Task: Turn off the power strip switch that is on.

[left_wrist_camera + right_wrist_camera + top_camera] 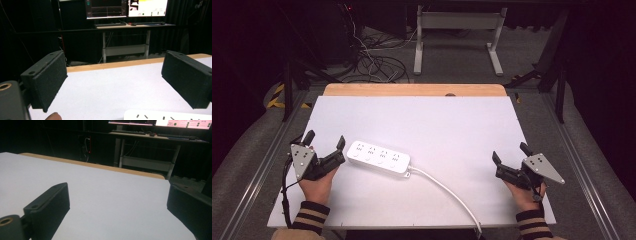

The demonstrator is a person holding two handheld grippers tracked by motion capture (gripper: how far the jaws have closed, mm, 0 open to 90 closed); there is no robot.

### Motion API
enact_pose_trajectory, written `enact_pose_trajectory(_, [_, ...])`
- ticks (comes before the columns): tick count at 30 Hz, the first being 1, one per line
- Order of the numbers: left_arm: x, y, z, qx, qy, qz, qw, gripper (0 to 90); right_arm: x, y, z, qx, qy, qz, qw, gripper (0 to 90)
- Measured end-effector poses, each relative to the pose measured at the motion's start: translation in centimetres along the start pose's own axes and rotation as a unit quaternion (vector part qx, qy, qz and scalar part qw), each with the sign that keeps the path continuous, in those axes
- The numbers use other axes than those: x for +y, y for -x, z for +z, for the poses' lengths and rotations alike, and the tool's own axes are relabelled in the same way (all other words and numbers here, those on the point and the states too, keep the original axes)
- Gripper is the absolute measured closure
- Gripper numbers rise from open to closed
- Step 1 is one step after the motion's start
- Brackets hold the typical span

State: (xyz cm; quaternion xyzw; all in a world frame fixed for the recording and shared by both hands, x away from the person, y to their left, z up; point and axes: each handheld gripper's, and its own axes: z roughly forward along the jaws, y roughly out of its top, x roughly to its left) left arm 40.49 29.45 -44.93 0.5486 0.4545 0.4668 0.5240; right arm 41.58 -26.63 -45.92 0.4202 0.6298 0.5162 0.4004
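White table (452, 125) holds a power strip (379, 157); left gripper (326, 148) and right gripper (508, 156) rest wide apart, jaws spread, likely awaiting a start.

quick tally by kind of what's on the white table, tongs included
power strip: 1
cord: 1
tongs, left and right: 2
total: 4
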Motion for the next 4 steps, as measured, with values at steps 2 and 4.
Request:
enact_pose_trajectory(2, [-0.02, -0.01, 0.05, 0.001, 0.000, -0.001, 1.0000, 6.9, 0.00, 0.01, 0.01, 0.000, 0.000, 0.000, 1.0000, 5.1])
enact_pose_trajectory(4, [-0.06, 0.00, 0.12, 0.002, -0.003, 0.002, 1.0000, 6.9, -0.02, 0.07, 0.04, -0.002, 0.000, -0.001, 1.0000, 5.1])
